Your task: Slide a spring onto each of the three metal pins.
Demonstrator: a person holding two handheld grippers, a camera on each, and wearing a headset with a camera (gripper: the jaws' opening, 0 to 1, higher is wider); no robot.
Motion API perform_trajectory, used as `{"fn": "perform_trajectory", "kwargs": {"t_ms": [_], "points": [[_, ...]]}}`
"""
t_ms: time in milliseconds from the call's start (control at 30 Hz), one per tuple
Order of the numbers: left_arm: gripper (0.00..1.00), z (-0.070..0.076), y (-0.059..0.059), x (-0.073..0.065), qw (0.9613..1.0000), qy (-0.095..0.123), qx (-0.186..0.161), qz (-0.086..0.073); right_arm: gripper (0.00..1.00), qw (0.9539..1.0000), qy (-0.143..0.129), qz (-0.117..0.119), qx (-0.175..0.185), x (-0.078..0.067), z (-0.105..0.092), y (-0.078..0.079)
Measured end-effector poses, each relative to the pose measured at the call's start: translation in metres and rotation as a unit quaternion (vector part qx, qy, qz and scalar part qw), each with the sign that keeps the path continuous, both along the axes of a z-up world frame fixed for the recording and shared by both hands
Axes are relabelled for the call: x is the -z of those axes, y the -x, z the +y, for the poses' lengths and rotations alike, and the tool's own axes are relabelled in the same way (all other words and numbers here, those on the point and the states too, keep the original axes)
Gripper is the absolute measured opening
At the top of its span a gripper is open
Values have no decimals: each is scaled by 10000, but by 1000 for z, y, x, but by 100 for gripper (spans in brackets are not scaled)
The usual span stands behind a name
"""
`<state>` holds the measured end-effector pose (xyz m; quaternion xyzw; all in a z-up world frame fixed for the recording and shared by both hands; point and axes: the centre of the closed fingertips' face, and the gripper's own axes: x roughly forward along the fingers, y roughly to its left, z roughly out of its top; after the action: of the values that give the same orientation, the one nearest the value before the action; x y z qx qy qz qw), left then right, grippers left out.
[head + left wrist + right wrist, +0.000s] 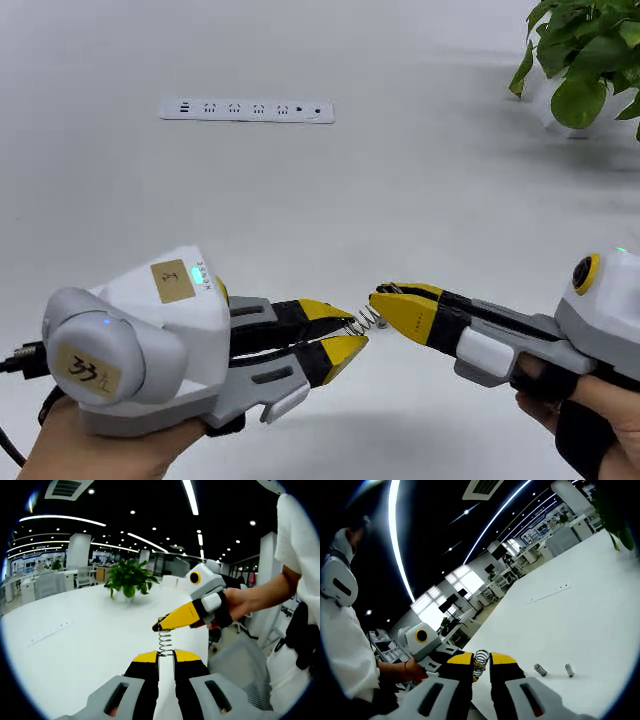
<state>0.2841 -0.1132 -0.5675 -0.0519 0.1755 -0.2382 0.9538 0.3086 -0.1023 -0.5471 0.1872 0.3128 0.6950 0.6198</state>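
Observation:
A small metal spring [364,321] hangs in the air between the two grippers' tips, above the white table [330,200]. My left gripper [343,331] comes in from the lower left, its yellow jaws shut on the spring's near end; the spring [164,642] rises from between them. My right gripper [384,298] reaches in from the right and is shut on the spring's other end [480,661]. The right gripper's pointed tip [158,627] meets the spring's top. I cannot make out a pin inside the coil. Two small spring-like pieces [540,670] [569,670] lie on the table.
A white power strip [247,110] lies flat at the back of the table. A leafy green plant [590,55] stands at the far right corner. A person's hands hold both grippers near the table's front edge.

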Motion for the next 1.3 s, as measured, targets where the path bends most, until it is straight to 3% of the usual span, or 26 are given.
{"fn": "perform_trajectory", "kwargs": {"t_ms": [300, 733, 833, 1100, 1300], "points": [[10, -1, -2, 1, 10000, 23, 14, 28, 12, 9990, 109, -356, -231, -6, 1, 8], [11, -4, -1, 7, 9999, -12, 96, 112, 11, 9914, 337, -1094, -630, -6, 2, 14], [11, -6, -1, 8, 9998, -83, 134, 131, 11, 9867, 430, -1371, -764, -4, 2, 17], [11, -6, 1, 12, 9996, -135, 193, 163, 11, 9764, 570, -1826, -1008, -2, 2, 22], [10, -5, 3, 14, 9994, -164, 246, 166, 12, 9710, 626, -2000, -1149, -1, 1, 23]]}}
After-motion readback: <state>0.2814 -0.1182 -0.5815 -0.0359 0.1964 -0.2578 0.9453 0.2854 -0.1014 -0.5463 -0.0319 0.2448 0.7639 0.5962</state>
